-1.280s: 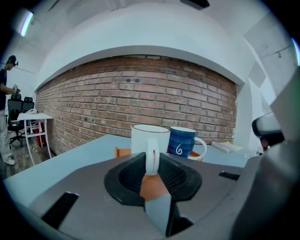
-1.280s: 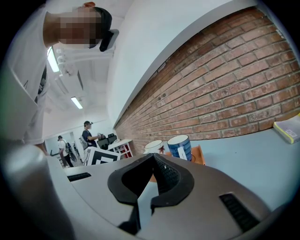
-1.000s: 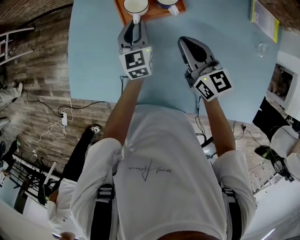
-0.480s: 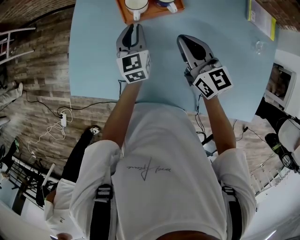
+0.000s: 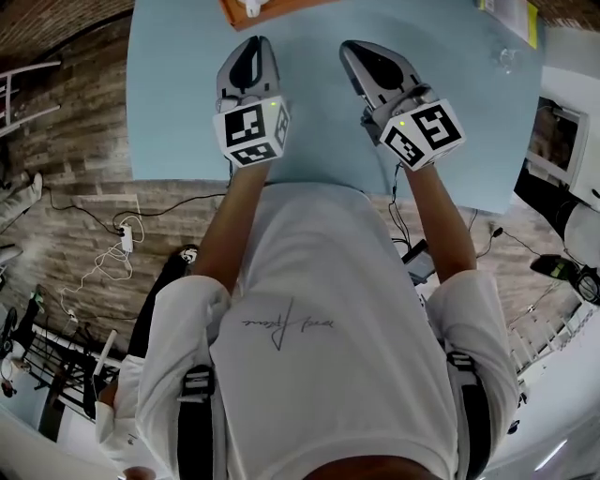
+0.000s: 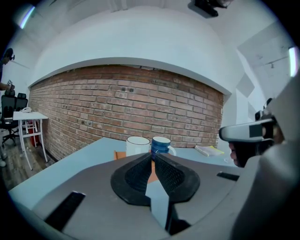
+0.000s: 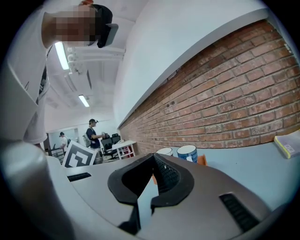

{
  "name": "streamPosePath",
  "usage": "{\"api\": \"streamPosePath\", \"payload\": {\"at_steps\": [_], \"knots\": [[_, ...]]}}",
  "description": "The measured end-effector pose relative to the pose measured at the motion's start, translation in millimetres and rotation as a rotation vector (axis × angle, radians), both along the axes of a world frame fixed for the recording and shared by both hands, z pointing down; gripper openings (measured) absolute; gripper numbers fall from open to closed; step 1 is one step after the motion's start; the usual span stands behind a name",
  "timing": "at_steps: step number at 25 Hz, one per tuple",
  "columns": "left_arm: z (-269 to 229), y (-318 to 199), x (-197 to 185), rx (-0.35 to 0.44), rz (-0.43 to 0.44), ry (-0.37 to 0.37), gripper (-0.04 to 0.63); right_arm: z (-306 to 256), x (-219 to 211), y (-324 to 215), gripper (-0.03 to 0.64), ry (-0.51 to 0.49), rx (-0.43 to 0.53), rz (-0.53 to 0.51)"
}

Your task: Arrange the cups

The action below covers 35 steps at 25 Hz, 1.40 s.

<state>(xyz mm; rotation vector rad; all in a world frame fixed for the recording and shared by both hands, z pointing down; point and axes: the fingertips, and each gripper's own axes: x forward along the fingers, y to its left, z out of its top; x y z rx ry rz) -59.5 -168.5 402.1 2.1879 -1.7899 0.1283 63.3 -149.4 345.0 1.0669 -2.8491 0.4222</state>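
Observation:
A white cup (image 6: pixel 137 145) and a blue cup (image 6: pixel 161 144) stand side by side on an orange tray (image 6: pixel 119 154) at the far side of the light blue table (image 5: pixel 319 131). In the right gripper view the white cup (image 7: pixel 164 151) and blue cup (image 7: pixel 187 153) show to the right of the jaws. My left gripper (image 5: pixel 250 49) hangs over the table short of the tray; its jaws have just been closing, with nothing between them. My right gripper (image 5: pixel 359 52) is beside it, shut and empty. In the head view only the tray's edge (image 5: pixel 267 9) shows.
A yellow booklet (image 7: pixel 287 143) lies on the table far to the right, with a small glass (image 5: pixel 506 60) near it. A brick wall (image 6: pixel 131 103) runs behind the table. People stand by a white desk (image 7: pixel 123 145) in the background. Cables lie on the floor (image 5: pixel 103 234).
My left gripper has drawn back from the white cup's handle on the tray and its jaws have come together. The tray has slid almost out of the top of the head view.

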Motion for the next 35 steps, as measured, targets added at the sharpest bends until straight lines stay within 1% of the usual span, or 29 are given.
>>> {"api": "streamPosePath", "payload": {"at_steps": [3,6,10,14,22,29,35], "knots": [[-10.0,8.9,5.4,0.01,0.015,-0.026,0.017,-7.9,1.9,5.7,0.021,0.008,0.004,-0.015],[-18.3,19.0,16.4,0.017,0.055,-0.04,0.01,-13.3,3.7,13.4,0.02,0.024,0.003,-0.027],[-25.9,31.5,25.1,0.012,0.09,-0.025,0.009,-18.1,3.6,21.6,0.02,0.019,0.0,-0.04],[-34.5,41.9,32.9,0.01,0.11,-0.005,0.009,-24.6,9.3,30.8,0.02,0.041,0.004,-0.046],[-52.4,53.1,38.4,0.025,0.127,0.009,0.008,-35.3,12.8,45.3,0.018,0.046,0.012,-0.058],[-65.4,62.5,47.8,0.041,0.146,0.007,0.008,-43.6,19.3,55.5,0.018,0.042,0.021,-0.046],[-74.5,75.1,44.8,0.047,0.154,0.016,0.008,-48.3,17.2,70.0,0.018,0.042,0.022,-0.046]]}}
